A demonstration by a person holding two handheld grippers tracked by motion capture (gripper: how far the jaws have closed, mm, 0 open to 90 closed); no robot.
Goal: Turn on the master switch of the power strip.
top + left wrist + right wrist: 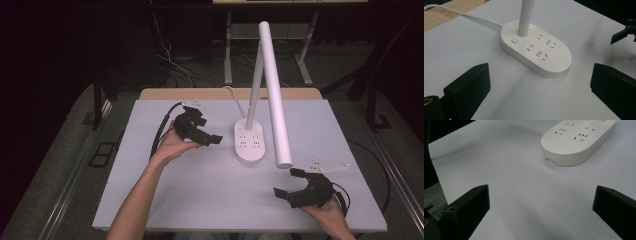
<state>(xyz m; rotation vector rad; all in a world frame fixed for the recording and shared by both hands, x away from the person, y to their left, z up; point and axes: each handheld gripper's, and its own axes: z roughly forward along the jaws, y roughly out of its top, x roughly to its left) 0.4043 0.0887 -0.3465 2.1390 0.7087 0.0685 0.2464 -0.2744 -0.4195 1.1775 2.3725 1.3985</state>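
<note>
White desk lamp (265,90) stands at the middle of the grey table (200,200), toward the far edge. Its oval base (249,141) carries socket slots and, in the left gripper view, a round button (515,40) beside the foot of the upright stem (525,17). The long tubular lamp head (275,100) slants down from the top of the stem toward the near right, its end hanging above the table. A white cord (235,97) leaves the back of the base toward the wooden strip at the far edge. Left gripper (212,139) is held just left of the base, not touching it, jaws set wide apart and pointing toward the base; the left hand (175,145) cups it from below, palm up, forearm running in diagonally from the bottom edge. Right gripper (287,182) sits low near the near-right corner, well apart from the base, jaws spread wide with nothing between them, aimed left; the right hand (327,210) grips it from behind, near the table edge.
</note>
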